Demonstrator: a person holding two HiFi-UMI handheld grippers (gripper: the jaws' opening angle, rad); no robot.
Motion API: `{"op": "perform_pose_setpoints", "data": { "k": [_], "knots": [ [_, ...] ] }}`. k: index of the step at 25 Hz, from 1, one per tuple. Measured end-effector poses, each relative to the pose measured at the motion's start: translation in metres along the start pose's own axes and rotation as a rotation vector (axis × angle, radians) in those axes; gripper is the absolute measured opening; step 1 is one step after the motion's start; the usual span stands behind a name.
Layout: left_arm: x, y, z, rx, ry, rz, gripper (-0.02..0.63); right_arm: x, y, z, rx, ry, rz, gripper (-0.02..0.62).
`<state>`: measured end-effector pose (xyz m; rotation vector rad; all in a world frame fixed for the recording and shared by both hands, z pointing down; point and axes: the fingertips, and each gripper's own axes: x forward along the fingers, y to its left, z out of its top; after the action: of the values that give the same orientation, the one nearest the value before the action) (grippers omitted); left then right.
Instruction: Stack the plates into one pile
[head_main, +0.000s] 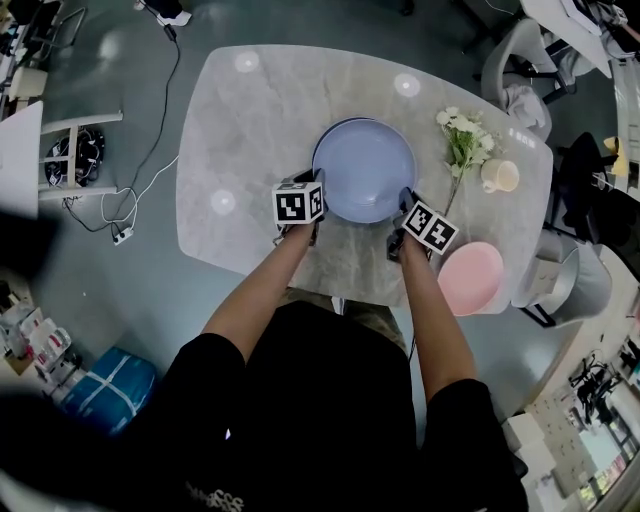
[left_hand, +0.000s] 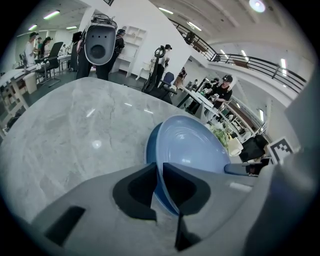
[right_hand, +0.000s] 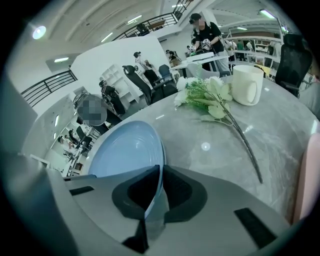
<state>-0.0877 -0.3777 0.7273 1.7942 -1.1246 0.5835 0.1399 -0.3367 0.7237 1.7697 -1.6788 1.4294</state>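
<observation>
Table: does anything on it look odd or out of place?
Nothing looks spilled or broken. The pink plate sits right at the table's near edge, where it might get knocked off, and a flower sprig lies loose beside the mug.

Glossy, smooth-glazed blue plate (head_main: 365, 170) on a polished grey marble-look table (head_main: 250, 130), between the matt grey plastic left gripper (left_hand: 159, 167) and right gripper (right_hand: 161, 171).

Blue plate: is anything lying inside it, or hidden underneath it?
Inside, the blue plate is bare. The left tool and right tool pinch its near rim. Underneath, only the marble table shows around it; whatever lies beneath is covered.
</observation>
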Motion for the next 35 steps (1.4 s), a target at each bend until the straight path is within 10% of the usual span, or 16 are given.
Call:
{"op": "perform_pose_setpoints", "data": {
  "k": [35],
  "knots": [
    [0.013,0.01,0.009,-0.057,-0.054,-0.086,0.152,0.019,0.002,0.01,0.0,-0.032,0.046,0.083]
  ]
}}
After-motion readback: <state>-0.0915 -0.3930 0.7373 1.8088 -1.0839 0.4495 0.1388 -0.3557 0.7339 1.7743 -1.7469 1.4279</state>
